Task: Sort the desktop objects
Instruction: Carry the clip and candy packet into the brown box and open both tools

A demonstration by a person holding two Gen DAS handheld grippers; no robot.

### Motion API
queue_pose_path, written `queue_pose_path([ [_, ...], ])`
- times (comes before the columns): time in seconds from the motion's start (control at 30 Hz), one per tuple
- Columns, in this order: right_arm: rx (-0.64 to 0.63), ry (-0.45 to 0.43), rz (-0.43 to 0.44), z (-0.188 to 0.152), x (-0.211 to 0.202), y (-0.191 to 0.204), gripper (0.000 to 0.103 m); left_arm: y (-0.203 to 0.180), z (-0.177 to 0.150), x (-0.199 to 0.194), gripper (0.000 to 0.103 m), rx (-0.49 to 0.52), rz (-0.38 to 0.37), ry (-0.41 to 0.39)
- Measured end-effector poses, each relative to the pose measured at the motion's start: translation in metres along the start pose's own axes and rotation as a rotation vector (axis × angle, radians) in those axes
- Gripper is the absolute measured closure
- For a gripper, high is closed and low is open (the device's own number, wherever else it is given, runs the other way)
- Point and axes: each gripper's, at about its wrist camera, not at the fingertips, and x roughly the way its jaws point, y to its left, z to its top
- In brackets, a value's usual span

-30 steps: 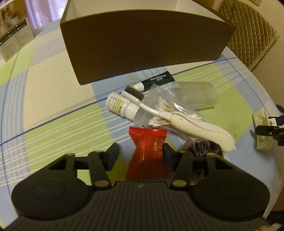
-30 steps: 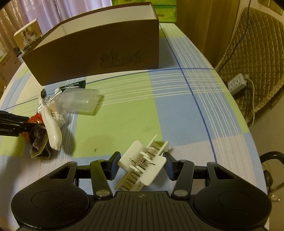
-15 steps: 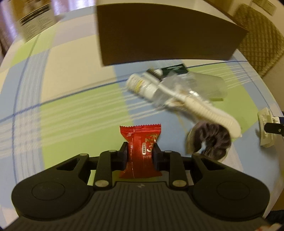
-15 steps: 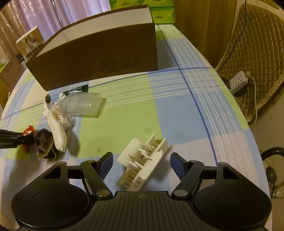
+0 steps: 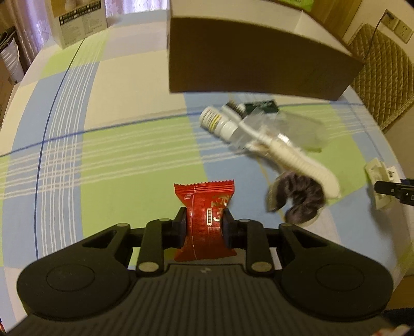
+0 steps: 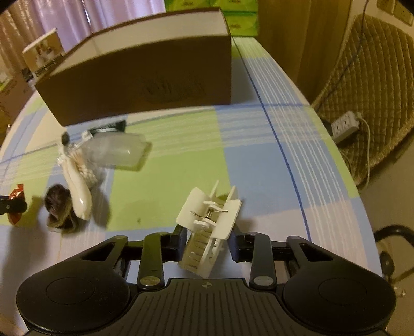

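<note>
Red packet (image 5: pixel 204 222) now pinched in left fingers (image 5: pixel 181 227), hair clip (image 6: pixel 207 224) again between right fingers (image 6: pixel 234 244).

Checked tablecloth (image 6: pixel 258 165) in green and blue, quilted chair (image 6: pixel 375 77), pale curtains (image 6: pixel 64 15), power strip (image 6: pixel 345 126), warm dim light

The left gripper (image 5: pixel 204 227) and the right gripper (image 6: pixel 208 241) are both matte black plastic. Each has a ribbed middle plate, 2 round discs at the sides and 2 silver screws on the finger arms.

Left gripper (image 5: pixel 203 224) clamped — right gripper (image 6: pixel 207 243) likewise, both level.
</note>
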Motion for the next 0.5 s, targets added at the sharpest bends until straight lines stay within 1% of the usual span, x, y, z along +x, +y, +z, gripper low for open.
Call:
queue_pose_path([
  [0.17, -0.032, -0.063, 0.026, 0.014, -0.012, 0.002, 0.073, -0.011, 0.014, -0.011, 0.081, 0.012, -0.02, -0.048],
  [0.4, -0.053, -0.141, 0.09, 0.043, -0.03, 0.003, 0.073, -0.026, 0.042, -0.024, 0.081, 0.023, -0.053, -0.116],
  [0.5, -0.078, -0.178, 0.116, 0.06, -0.036, 0.005, 0.073, -0.031, 0.058, -0.03, 0.081, 0.034, -0.043, -0.157],
])
